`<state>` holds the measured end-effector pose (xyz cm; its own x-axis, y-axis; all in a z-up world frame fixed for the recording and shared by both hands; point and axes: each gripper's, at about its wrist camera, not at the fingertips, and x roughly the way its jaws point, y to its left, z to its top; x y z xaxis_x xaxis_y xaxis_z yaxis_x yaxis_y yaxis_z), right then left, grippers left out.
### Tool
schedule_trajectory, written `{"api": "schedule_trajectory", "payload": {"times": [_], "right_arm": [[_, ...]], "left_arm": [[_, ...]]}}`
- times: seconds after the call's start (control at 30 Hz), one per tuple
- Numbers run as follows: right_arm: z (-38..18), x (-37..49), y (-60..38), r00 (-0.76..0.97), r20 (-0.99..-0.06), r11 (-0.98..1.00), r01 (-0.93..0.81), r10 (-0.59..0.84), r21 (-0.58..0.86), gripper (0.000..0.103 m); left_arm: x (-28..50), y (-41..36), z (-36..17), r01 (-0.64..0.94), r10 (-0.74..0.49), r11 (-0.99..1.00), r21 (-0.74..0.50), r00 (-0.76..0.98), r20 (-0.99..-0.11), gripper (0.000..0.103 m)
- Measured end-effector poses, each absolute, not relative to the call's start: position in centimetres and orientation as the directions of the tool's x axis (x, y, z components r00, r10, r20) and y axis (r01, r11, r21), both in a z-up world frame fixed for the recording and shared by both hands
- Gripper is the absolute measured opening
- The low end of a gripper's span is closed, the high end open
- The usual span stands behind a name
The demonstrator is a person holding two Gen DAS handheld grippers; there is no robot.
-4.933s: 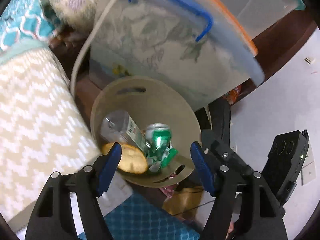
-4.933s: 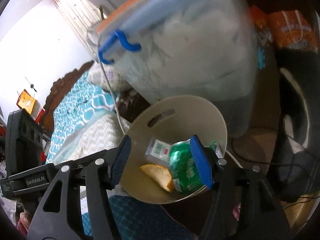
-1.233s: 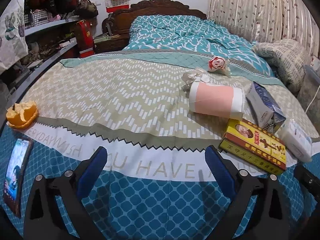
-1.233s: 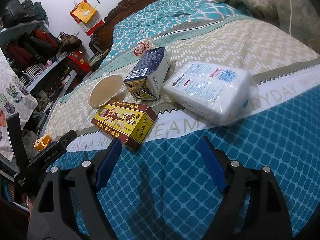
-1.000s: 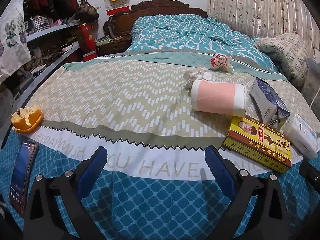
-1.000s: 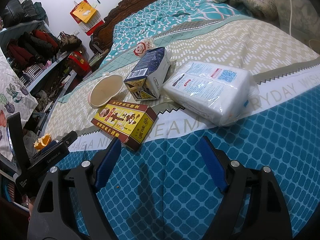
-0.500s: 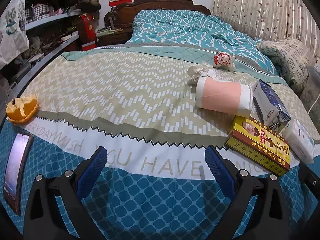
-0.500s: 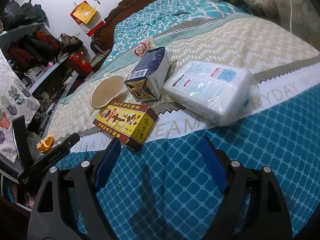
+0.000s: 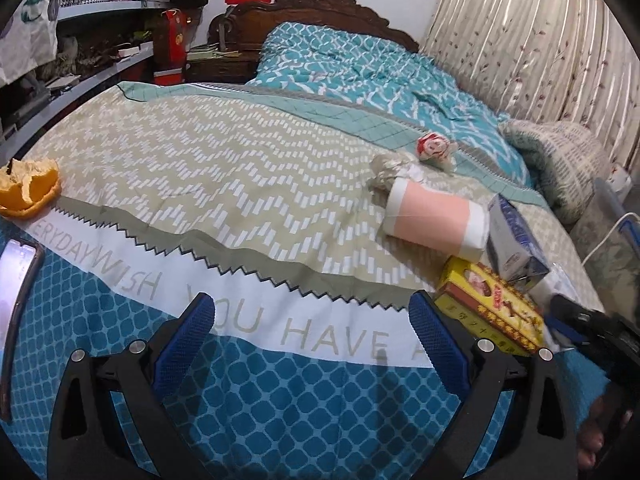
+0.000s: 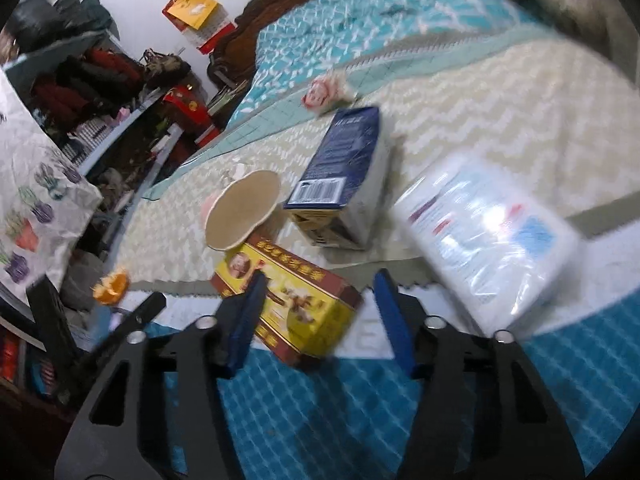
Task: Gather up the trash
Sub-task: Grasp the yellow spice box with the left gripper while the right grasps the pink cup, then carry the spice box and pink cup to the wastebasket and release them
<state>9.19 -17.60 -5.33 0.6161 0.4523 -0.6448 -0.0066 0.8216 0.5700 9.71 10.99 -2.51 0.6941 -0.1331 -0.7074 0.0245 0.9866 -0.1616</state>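
A yellow and red box [image 10: 288,292] lies on the bed between the fingers of my right gripper [image 10: 320,280]. The jaws are closing around it, and the right pad still stands clear of the box's end. Behind it lie a blue carton [image 10: 344,184], a pink paper cup [image 10: 240,212] on its side and a red-and-white wrapper [image 10: 320,94]. An orange peel [image 9: 28,188] sits at the bed's left edge. My left gripper [image 9: 312,320] hovers open over the blue blanket, holding nothing. The left wrist view also shows the box [image 9: 488,304], the cup [image 9: 434,220] and the carton [image 9: 516,240].
A white plastic-wrapped pack [image 10: 488,240] lies to the right of the box. A phone [image 9: 16,300] rests on the blanket near the peel. A crumpled wrapper [image 9: 390,170] sits behind the cup. Shelves with clutter [image 9: 100,60] stand along the left, curtains [image 9: 540,60] on the right.
My right gripper has moved forward over the yellow box and its jaws have narrowed around it. The left gripper has shifted slightly and stays open; the right gripper now shows at its view's right edge.
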Motion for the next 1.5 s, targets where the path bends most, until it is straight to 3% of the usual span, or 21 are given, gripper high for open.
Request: {"api": "schedule_trajectory", "payload": {"times": [0.07, 0.17, 0.27, 0.47, 0.67, 0.7, 0.73, 0.8, 0.93, 1.03, 1.07, 1.3, 1.5], "right_arm": [[-5.8, 9.6, -15.9, 0.566, -0.643, 0.799, -0.048, 0.516, 0.599, 0.050], [-5.3, 8.4, -11.7, 0.435, -0.570, 0.700, -0.241, 0.697, 0.672, 0.049], [-3.5, 6.7, -10.6, 0.443, -0.526, 0.679, -0.342, 0.726, 0.650, 0.050], [-3.2, 7.9, -15.4, 0.543, -0.521, 0.707, -0.206, 0.658, 0.677, 0.051], [-1.5, 11.6, -15.8, 0.541, -0.519, 0.698, -0.191, 0.662, 0.690, 0.051], [-1.4, 12.9, -15.3, 0.528, -0.527, 0.698, -0.190, 0.666, 0.691, 0.051], [-1.4, 14.0, -14.9, 0.512, -0.537, 0.696, -0.185, 0.671, 0.694, 0.051], [-1.9, 16.1, -13.5, 0.477, -0.553, 0.690, -0.173, 0.683, 0.703, 0.051], [-3.1, 19.5, -10.2, 0.431, -0.606, 0.715, -0.153, 0.669, 0.682, 0.048], [-4.1, 20.5, -8.7, 0.405, -0.617, 0.719, -0.168, 0.674, 0.674, 0.015], [-4.1, 20.4, -8.4, 0.404, -0.619, 0.722, -0.180, 0.674, 0.669, 0.012], [-1.7, 12.1, -11.6, 0.444, -0.518, 0.668, -0.308, 0.731, 0.678, 0.006], [-0.2, 2.5, -22.9, 0.626, -0.423, 0.680, -0.246, 0.655, 0.691, 0.006]], "left_arm": [[9.6, 11.1, -2.4, 0.042, -0.163, 0.981, -0.187, 0.693, -0.702, 0.093], [9.9, 11.6, -2.4, 0.043, -0.206, 0.970, -0.240, 0.673, -0.710, 0.094], [10.3, 11.9, -2.5, 0.016, -0.230, 0.957, -0.290, 0.652, -0.723, 0.094], [11.1, 6.8, -1.7, 0.094, -0.208, 0.977, -0.194, 0.638, -0.741, 0.094], [11.6, 1.5, -3.7, 0.165, -0.161, 0.983, -0.078, 0.583, -0.797, 0.094], [11.7, 1.4, -4.0, 0.165, -0.155, 0.984, -0.071, 0.579, -0.801, 0.088], [11.6, 1.6, -4.3, 0.160, -0.150, 0.985, -0.070, 0.575, -0.805, 0.071], [11.3, 2.7, -4.2, 0.151, -0.156, 0.985, -0.082, 0.585, -0.796, 0.059], [10.3, 5.8, -3.8, 0.102, -0.128, 0.991, -0.083, 0.609, -0.782, 0.058], [9.4, 7.9, -3.6, 0.074, -0.133, 0.991, -0.111, 0.604, -0.786, 0.058], [9.0, 8.6, -3.5, 0.060, -0.129, 0.991, -0.116, 0.607, -0.785, 0.058], [7.8, 8.7, -0.9, 0.049, -0.174, 0.981, -0.187, 0.644, -0.745, 0.058], [7.7, -0.9, 3.3, 0.316, -0.358, 0.929, -0.193, 0.630, -0.690, 0.058]]}}
